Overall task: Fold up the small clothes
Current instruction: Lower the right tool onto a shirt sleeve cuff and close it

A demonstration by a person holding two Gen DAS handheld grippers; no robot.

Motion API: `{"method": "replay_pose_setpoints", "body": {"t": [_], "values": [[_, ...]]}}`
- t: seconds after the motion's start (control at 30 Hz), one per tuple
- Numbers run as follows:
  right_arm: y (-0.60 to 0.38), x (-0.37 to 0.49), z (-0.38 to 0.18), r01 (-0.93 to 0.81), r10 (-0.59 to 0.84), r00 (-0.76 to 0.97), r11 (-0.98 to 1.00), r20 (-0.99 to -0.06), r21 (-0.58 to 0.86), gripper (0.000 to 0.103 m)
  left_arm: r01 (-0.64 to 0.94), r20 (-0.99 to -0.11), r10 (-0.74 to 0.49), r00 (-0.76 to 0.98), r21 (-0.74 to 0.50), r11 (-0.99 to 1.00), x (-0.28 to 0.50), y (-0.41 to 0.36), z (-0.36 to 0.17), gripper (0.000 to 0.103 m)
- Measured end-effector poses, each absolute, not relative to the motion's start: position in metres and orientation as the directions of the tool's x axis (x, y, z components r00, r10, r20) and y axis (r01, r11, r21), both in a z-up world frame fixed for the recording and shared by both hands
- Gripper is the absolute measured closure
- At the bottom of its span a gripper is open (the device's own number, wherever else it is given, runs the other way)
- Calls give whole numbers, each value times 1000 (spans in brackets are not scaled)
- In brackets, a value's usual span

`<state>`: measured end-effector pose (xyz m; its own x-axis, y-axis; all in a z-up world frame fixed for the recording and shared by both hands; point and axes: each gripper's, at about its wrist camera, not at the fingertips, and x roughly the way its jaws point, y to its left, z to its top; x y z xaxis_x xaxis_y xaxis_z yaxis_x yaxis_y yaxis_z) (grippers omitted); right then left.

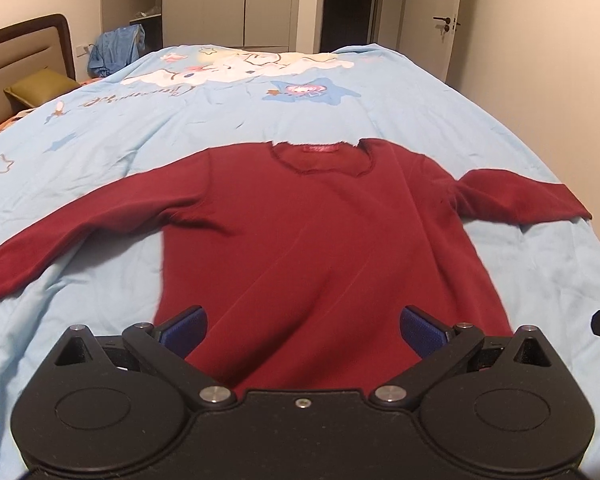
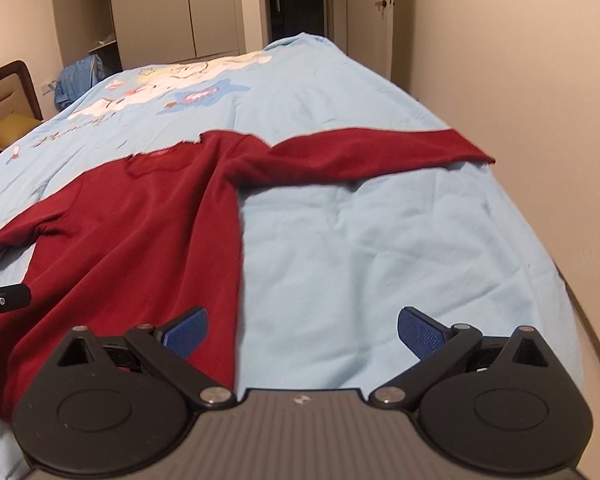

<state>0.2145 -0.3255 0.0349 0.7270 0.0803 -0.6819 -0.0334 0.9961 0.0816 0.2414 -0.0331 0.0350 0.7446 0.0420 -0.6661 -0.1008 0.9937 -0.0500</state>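
Note:
A dark red long-sleeved shirt [image 1: 316, 236] lies flat and face up on the light blue bedspread [image 1: 540, 264], sleeves spread out to both sides, collar at the far end. My left gripper [image 1: 303, 330] is open and empty, hovering over the shirt's hem. In the right wrist view the shirt [image 2: 140, 232] lies to the left, its right sleeve [image 2: 372, 152] stretched across toward the bed's right edge. My right gripper [image 2: 302, 334] is open and empty, its left finger over the shirt's right side edge, its right finger over bare bedspread [image 2: 400, 248].
The bed's right edge [image 2: 596, 340] runs close to a wall. A headboard and olive pillow [image 1: 36, 88] are at the far left. Blue clothes [image 1: 116, 48] hang by a wardrobe; a door [image 1: 436, 16] stands behind the bed.

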Motion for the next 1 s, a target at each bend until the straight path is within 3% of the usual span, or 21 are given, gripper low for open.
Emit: {"method": "replay_pose_setpoints", "body": {"t": [0.47, 0.87, 1.0], "values": [[-366, 293, 26, 39, 33, 734, 995, -678, 90, 0, -20, -668, -1, 745, -24, 1000, 339, -78, 18, 1], [-391, 359, 0, 105, -20, 725, 991, -688, 82, 0, -91, -612, 39, 790, -54, 994, 411, -80, -15, 1], [-399, 371, -7, 87, -18, 769, 993, -639, 77, 0, -107, -595, 45, 803, -68, 992, 420, -78, -29, 1]]}}
